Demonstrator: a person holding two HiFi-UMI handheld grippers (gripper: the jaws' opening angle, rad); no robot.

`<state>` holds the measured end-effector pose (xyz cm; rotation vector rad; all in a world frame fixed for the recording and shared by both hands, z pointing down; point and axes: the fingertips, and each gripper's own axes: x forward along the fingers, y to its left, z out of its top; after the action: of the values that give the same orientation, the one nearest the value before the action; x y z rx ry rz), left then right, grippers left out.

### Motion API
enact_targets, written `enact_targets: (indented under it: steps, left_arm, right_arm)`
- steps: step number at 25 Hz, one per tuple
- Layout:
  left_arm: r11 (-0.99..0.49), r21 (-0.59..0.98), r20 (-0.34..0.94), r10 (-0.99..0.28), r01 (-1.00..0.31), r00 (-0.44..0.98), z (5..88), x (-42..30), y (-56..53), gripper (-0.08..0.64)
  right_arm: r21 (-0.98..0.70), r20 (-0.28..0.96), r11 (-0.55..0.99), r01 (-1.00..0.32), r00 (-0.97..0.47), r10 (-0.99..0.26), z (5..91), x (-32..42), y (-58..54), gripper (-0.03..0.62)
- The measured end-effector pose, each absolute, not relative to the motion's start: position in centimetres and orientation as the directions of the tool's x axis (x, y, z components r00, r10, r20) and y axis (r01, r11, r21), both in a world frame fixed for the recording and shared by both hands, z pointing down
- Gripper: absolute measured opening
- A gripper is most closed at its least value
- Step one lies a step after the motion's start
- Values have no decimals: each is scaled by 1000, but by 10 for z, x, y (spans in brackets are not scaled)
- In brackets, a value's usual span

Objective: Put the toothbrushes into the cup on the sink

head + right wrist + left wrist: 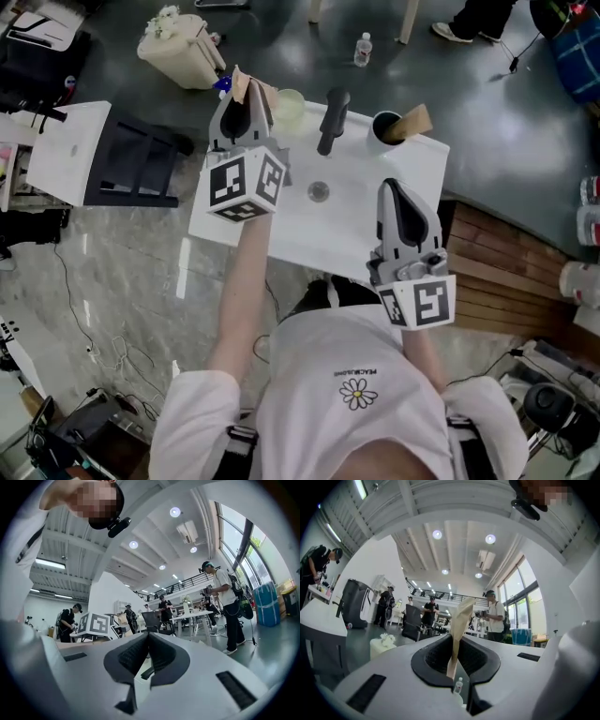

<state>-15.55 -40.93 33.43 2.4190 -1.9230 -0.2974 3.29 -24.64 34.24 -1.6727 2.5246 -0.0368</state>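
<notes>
One toothbrush [461, 616] sits clamped in left gripper [454, 644] jaws; right gripper [147, 637] jaws together.

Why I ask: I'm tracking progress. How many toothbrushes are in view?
2. One toothbrush is clamped in the left hand-held gripper; the other stands in the black cup on the sink. More may be hidden.

- Our head camera looks steeply down from close above both claws, the left gripper [246, 94] and the right gripper [394, 187], onto the white rectangular sink top [352, 216].
- Our left claw camera sits just behind its jaws, facing about level past the tan paper-wrapped toothbrush [458, 625] pinched there.
- Our right claw camera sits likewise, behind closed jaws.
- Beyond both claws' tips we share the standing person in a white T-shirt [494, 618] [227, 597].
- Left of the right claw's tips, the black-and-white marker cube [97, 623] also shows from the head.
</notes>
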Motion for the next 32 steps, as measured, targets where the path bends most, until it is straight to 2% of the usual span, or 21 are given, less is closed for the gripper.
enact_targets:
  steps: [13, 20, 25, 32]
  left_arm:
    - [-222, 213, 60, -969, -952, 239, 431, -143, -454, 37]
    - [-245, 176, 70, -963, -953, 260, 433, -136, -453, 41]
    - [-271, 169, 60, -957, -948, 284, 424, -131, -450, 129]
    - [-272, 107, 11, -962, -956, 274, 400, -134, -443, 153]
  right_arm:
    - [-111, -17, 328, -938, -328, -945, 374, 53, -253, 12]
    - [-116, -12, 326, -938, -327, -945, 375, 52, -248, 12]
    - [-116, -23, 331, -937, -330, -944, 368, 50, -245, 12]
    - [-117, -49, 348, -930, -345, -937, 362, 43, -240, 12]
